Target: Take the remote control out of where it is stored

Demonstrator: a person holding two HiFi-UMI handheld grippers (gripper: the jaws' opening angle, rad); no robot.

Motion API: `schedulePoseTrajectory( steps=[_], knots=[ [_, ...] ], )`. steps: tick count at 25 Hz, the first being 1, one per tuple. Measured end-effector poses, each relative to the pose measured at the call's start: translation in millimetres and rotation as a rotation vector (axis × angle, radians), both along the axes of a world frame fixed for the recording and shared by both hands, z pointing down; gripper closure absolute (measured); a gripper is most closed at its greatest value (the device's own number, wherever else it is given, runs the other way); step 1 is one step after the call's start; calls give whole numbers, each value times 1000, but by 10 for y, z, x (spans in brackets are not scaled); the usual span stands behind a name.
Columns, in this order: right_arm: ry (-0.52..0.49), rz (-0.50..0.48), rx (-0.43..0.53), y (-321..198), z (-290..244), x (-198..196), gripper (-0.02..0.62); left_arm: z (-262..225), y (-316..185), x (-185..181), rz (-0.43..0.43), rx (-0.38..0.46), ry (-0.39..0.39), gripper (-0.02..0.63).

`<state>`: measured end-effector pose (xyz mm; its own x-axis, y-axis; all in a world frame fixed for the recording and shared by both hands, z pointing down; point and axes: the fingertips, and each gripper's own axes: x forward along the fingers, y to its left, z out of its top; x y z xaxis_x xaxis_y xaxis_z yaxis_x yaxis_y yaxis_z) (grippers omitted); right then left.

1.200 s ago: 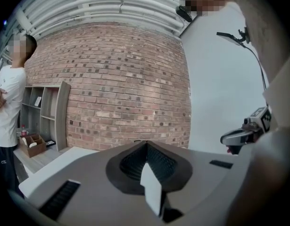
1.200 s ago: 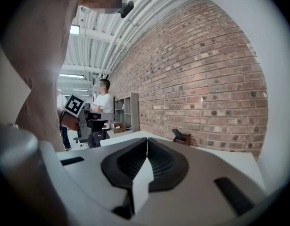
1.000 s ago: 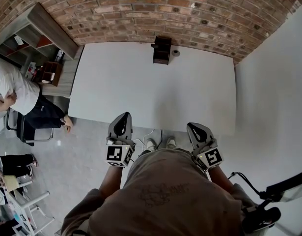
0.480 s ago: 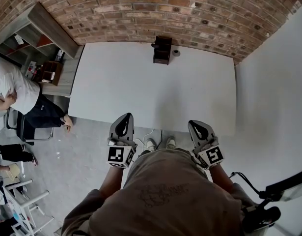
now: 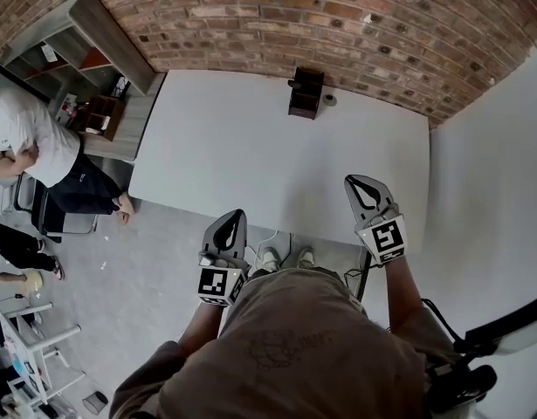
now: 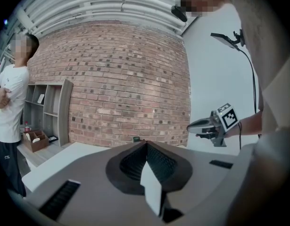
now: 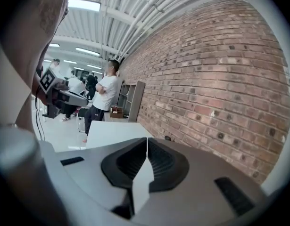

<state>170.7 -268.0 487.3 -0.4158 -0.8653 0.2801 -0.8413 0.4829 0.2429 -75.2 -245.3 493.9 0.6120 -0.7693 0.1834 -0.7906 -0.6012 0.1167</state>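
While clenched on nothing, the left gripper (image 5: pixel 236 215) and right gripper (image 5: pixel 355 182) hang near the table (image 5: pixel 242 147) (dark box (image 5: pixel 306 94) at its far edge).

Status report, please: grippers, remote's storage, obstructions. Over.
Left gripper and right gripper shut, empty. Dark brown wooden holder at far edge of white table; remote not discernible. Nothing between.

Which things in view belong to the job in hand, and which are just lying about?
Job: dark holder on the table; left tool and right tool, both shut, empty.
Lying about: small round thing beside the holder; shelf; brown box.
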Motion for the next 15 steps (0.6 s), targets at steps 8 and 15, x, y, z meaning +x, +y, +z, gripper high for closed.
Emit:
schedulePoseTrajectory(
  steps=[8, 15],
  knots=[
    [44, -72, -51, -737, 98, -161, 565, -17, 52, -147, -57, -9, 10, 595],
    [153, -96, -108, -1451, 357, -310, 389, 17, 43, -287, -93, -23, 4, 595]
  ],
)
